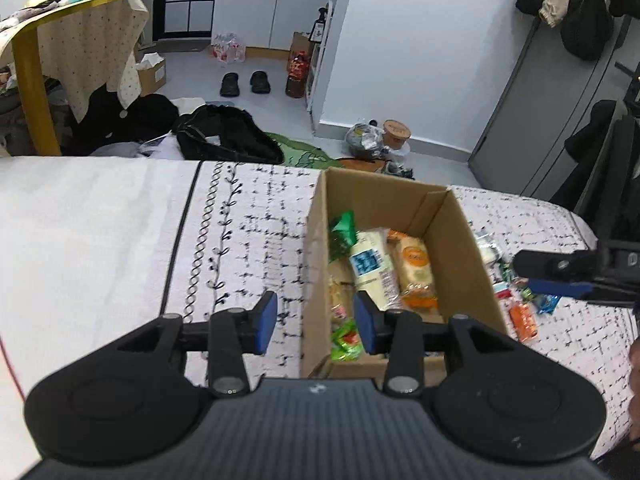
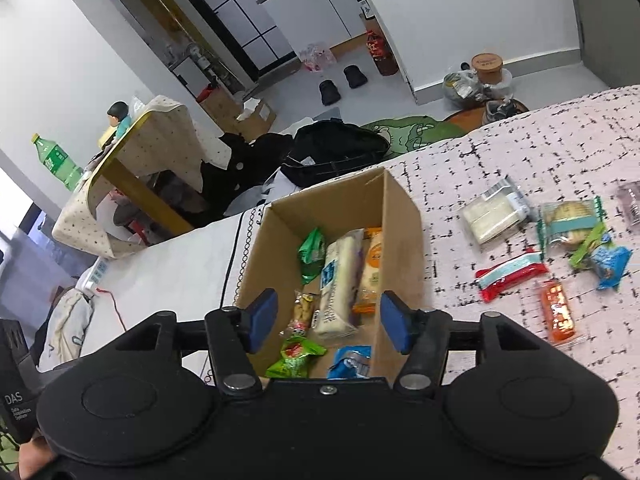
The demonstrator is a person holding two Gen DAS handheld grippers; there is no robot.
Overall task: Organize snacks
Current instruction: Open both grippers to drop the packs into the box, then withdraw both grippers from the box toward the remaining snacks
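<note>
An open cardboard box (image 2: 404, 240) stands on the patterned bed cover (image 2: 520, 148). In it lie a long white packet with a blue label (image 2: 336, 284), an orange packet (image 2: 370, 268), a green packet (image 2: 312, 254), a green-and-red packet (image 2: 298, 356) and a blue packet (image 2: 350, 360). My right gripper (image 2: 328, 320) hangs open above the box's near end with nothing between its pads. My left gripper (image 1: 316, 320) is open and empty over the box's left wall (image 1: 316, 256). Right of the box lie loose snacks: a white packet (image 2: 494, 216), a red-and-white bar (image 2: 512, 274) and an orange packet (image 2: 558, 312).
More loose packets, a round cookie pack (image 2: 568, 222) and a blue one (image 2: 612, 262), lie further right. Beyond the bed's far edge a black bag (image 2: 336, 152), dark shoes (image 2: 340, 84) and a cloth-draped table (image 2: 152, 148) occupy the floor. A plain white sheet (image 1: 88, 232) covers the bed's left part.
</note>
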